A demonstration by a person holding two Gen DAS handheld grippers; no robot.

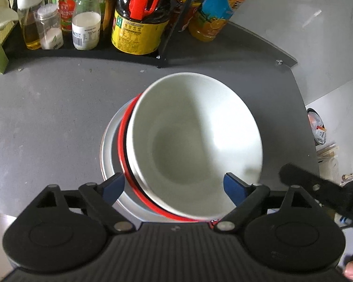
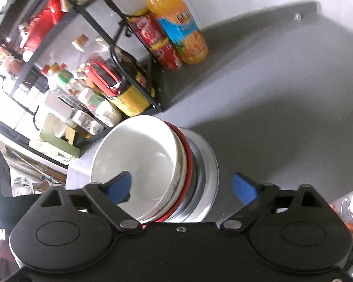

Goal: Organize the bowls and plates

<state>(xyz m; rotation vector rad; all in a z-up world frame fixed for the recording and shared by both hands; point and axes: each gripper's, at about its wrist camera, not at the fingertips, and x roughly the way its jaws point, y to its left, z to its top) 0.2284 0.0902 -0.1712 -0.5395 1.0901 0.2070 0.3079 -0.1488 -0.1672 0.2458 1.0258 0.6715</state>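
Both grippers are seen with blue-padded jaws spread wide and nothing gripped. The left gripper (image 1: 174, 186) is positioned over a white bowl (image 1: 195, 145), which is nested in a red-rimmed bowl (image 1: 122, 141) on a silver dish (image 1: 109, 145) on the grey counter (image 1: 47, 117). The right gripper (image 2: 181, 186) straddles the stack's rim; contact cannot be told. Nothing is seen inside the white bowl. Sauce bottles (image 1: 138, 23) and an orange drink bottle (image 1: 218, 7) are lined up behind.

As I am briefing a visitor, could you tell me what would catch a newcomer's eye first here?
A white bowl sits tilted atop a stack with a red-rimmed dish and a metal bowl, mid-countertop. Both pairs of tongs, left and right, are open near it. Behind stands a rack of bottles beside an orange drink bottle.
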